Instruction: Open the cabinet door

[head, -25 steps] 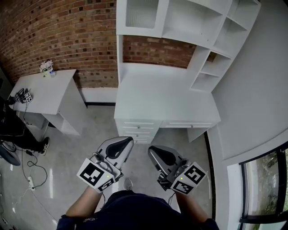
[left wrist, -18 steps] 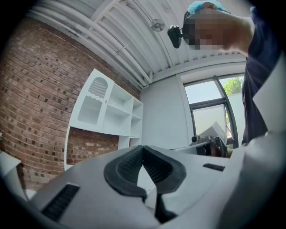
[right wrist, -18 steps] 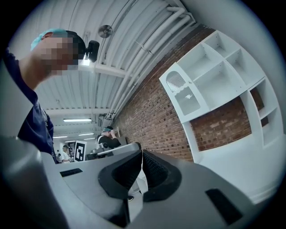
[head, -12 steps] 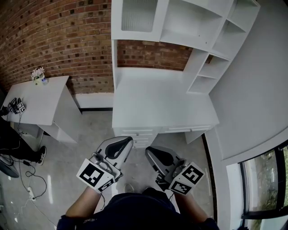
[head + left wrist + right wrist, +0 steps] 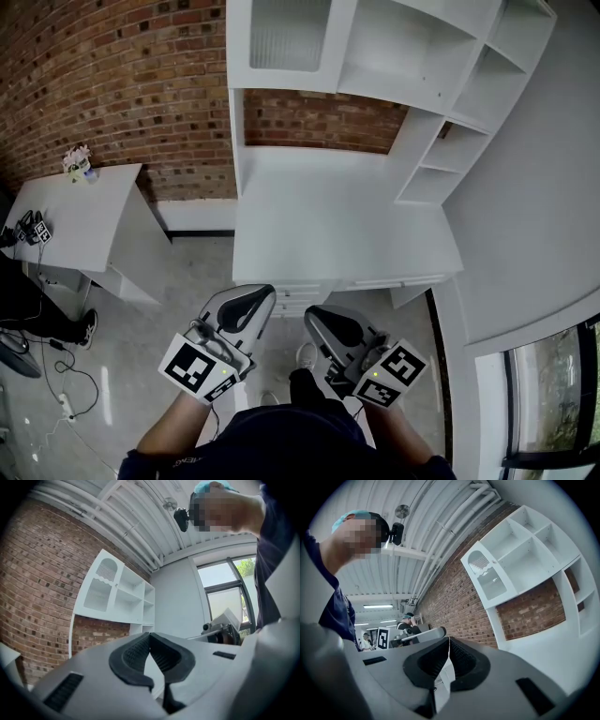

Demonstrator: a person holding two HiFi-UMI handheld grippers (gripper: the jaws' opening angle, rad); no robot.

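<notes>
Door [image 5: 286, 36] of the cabinet sits shut, untouched; your left gripper [image 5: 246, 305] and right gripper [image 5: 330, 323] are both closed, empty, well short of it.

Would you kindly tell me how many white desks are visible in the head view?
2. The large desk with a shelf unit stands centre against the brick wall; the smaller desk stands to its left, carrying a small plant. Others may lie outside the frame.
</notes>
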